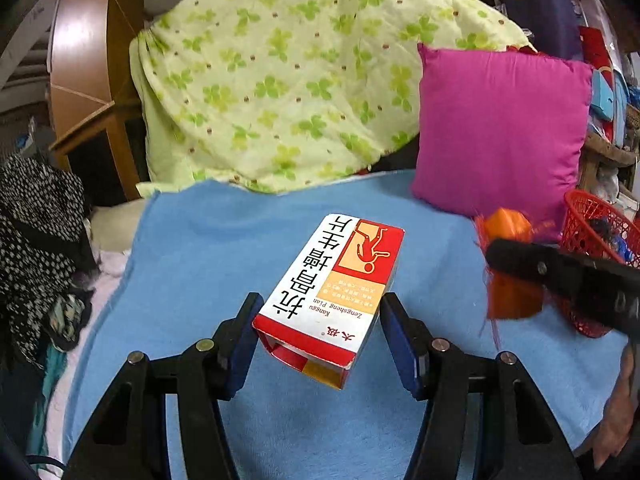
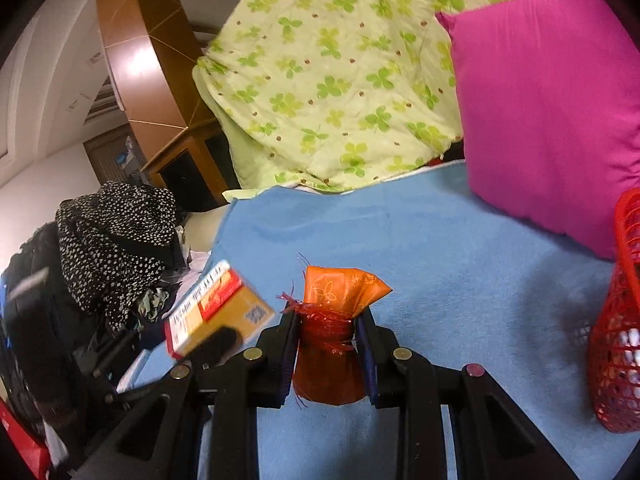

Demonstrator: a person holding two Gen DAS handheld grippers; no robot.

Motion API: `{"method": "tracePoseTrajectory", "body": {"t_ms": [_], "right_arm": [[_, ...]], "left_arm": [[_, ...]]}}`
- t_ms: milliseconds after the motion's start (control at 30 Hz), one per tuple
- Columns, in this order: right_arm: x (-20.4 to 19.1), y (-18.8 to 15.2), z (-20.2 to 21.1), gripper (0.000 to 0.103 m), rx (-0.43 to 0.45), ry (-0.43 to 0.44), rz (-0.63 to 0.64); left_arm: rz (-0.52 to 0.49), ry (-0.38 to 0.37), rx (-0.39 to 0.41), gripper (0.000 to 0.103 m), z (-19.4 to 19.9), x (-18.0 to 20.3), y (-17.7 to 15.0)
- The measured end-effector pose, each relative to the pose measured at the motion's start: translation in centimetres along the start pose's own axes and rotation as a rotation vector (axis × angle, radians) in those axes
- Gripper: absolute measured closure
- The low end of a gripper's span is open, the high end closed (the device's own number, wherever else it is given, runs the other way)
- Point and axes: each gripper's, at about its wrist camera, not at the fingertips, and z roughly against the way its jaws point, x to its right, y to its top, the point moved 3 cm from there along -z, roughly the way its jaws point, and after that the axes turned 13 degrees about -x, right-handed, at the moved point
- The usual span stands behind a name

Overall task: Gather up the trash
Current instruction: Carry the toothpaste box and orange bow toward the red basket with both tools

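My left gripper [image 1: 320,320] is shut on a red, white and orange medicine box [image 1: 332,284] and holds it above the blue blanket [image 1: 224,248]. The box also shows at the left of the right wrist view [image 2: 216,312]. My right gripper [image 2: 326,334] is shut on an orange wrapper bundled with red mesh [image 2: 332,320], lifted over the blanket. The wrapper and the right gripper also show at the right of the left wrist view [image 1: 512,264]. A red mesh basket [image 2: 620,320] stands at the right, also seen in the left wrist view [image 1: 592,232].
A magenta cushion [image 1: 500,128] leans behind the basket. A green clover-print quilt [image 1: 288,76] is heaped at the back. Black dotted clothing [image 1: 40,240] lies piled at the left. A wooden headboard [image 1: 92,60] stands at the back left.
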Motion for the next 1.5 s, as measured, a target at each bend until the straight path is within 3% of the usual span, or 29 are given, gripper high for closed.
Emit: {"method": "tracePoseTrajectory", "body": {"t_ms": [300,900,1267,1500], "right_arm": [[2.8,-0.1,3.2,0.074,0.061,-0.022,-0.043],[6.9,-0.4,6.6,0.074,0.096,-0.012,-0.094],[9.5,-0.9,9.2,0.074,0.136,-0.017,-0.123],[11.5,-1.3,11.4,0.074,0.189,-0.015,-0.161]], "left_arm": [[-0.046,0.062,0.036,0.041,1.1,1.1,1.1],[-0.103,0.095,0.018,0.041,0.3,4.8,1.2],[-0.144,0.021,-0.025,0.041,-1.3,7.9,0.8],[-0.172,-0.015,-0.008,0.041,-1.2,9.9,0.5]]}}
